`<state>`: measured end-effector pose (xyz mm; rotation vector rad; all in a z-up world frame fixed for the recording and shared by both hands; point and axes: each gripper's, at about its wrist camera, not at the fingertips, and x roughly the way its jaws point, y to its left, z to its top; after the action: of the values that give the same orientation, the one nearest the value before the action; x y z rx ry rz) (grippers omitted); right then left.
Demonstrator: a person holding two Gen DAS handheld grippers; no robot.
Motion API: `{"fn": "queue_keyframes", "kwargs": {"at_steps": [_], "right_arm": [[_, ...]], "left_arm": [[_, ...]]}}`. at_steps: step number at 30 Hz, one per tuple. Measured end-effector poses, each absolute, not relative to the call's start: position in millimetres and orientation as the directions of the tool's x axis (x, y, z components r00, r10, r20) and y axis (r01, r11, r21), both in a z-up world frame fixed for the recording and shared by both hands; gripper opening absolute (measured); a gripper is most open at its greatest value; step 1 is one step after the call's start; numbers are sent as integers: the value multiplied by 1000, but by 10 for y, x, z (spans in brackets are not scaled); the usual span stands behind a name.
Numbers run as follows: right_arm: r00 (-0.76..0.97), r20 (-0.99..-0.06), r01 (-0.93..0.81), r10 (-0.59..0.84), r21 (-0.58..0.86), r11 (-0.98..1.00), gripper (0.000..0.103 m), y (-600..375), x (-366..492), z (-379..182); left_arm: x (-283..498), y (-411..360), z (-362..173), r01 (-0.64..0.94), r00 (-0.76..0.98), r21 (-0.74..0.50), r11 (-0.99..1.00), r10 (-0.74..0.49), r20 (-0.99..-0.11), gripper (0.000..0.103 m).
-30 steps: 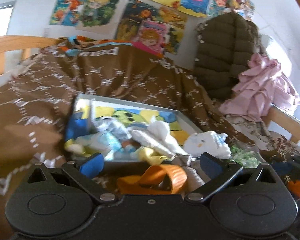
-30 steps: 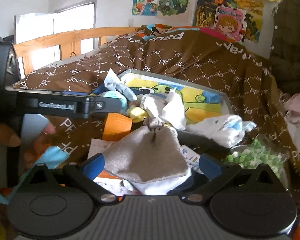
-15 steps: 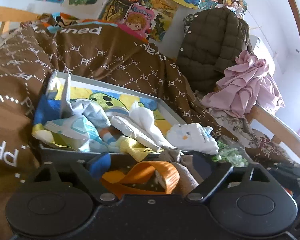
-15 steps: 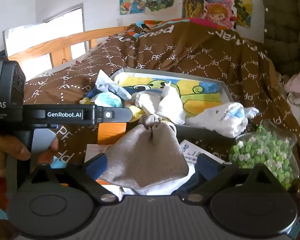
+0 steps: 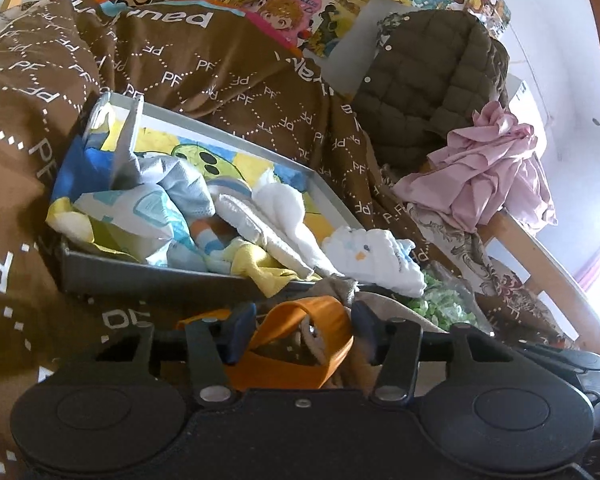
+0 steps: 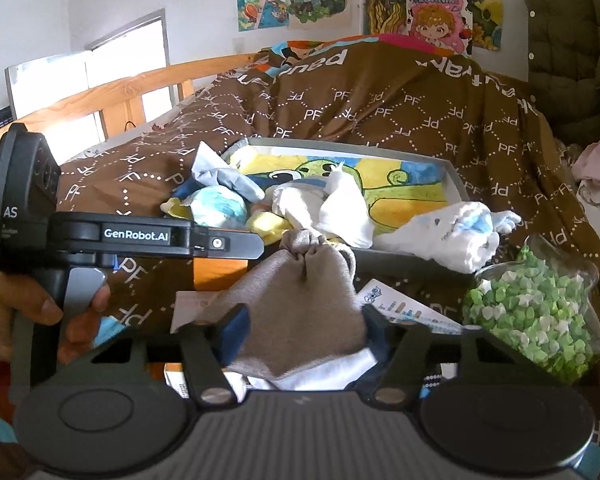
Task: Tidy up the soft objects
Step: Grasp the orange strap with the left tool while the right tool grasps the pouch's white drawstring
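The left gripper (image 5: pixel 302 338) pinches one orange strap loop (image 5: pixel 300 332) between its two blue-padded fingers. The right gripper (image 6: pixel 304 334) is closed on one grey fabric pouch (image 6: pixel 300 312), its gathered neck pointing toward the tray. One grey tray (image 6: pixel 456 184) lies on the brown bedspread (image 6: pixel 380 108), holding a heap of small cloths. One white cloth (image 6: pixel 456 240) droops over the tray's near right corner, beside one clear bag of green pieces (image 6: pixel 536 312).
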<state>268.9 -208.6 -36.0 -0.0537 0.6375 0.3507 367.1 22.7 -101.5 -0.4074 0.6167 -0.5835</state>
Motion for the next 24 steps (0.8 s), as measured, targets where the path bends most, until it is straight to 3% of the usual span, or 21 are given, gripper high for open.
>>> {"fn": "queue_keyframes", "kwargs": {"at_steps": [5, 11, 24], "right_arm": [[735, -601, -337, 314, 78, 938, 32, -2108, 2707, -376], [739, -599, -333, 308, 73, 940, 14, -2128, 2692, -375], [856, -463, -364, 231, -222, 904, 6, -1974, 2327, -254]], "left_arm": [[3603, 217, -981, 376, 664, -528, 761, -619, -419, 42], [3455, 197, -899, 335, 705, -515, 789, -573, -419, 33], [2946, 225, -497, 272, 790, -509, 817, -491, -366, 25]]}}
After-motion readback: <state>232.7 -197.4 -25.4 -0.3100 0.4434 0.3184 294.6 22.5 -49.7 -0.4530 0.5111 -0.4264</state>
